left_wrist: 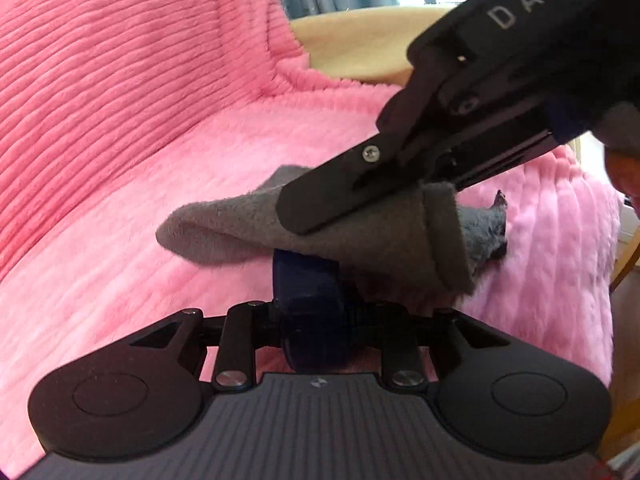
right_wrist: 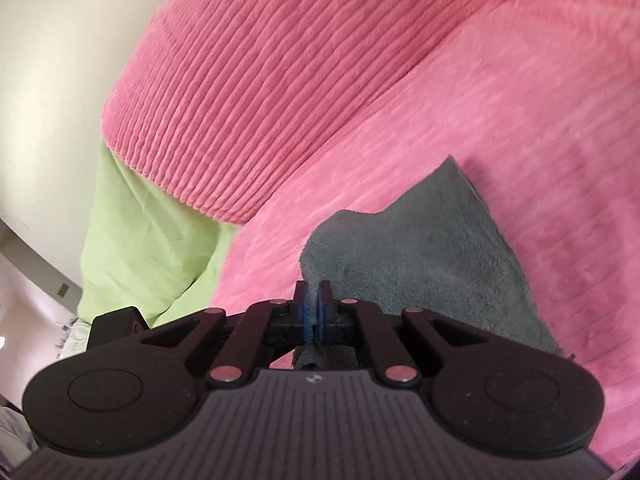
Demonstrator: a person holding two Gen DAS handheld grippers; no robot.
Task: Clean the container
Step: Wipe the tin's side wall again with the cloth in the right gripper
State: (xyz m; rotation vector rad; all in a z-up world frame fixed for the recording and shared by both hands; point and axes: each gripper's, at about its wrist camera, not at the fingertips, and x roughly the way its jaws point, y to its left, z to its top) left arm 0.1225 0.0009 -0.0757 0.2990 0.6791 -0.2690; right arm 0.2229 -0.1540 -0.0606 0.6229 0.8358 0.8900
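Left claw pinching dark blue container, steadying it for wiping. Right claw pressed together on grey cloth, cloth draped over container top. Pink blanket below.

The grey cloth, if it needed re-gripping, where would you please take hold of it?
At the free pointed corner of the grey cloth, coming from above the pink blanket. That flap lies flat and unobstructed, while the near bunched edge is already pinched in the right tongs.
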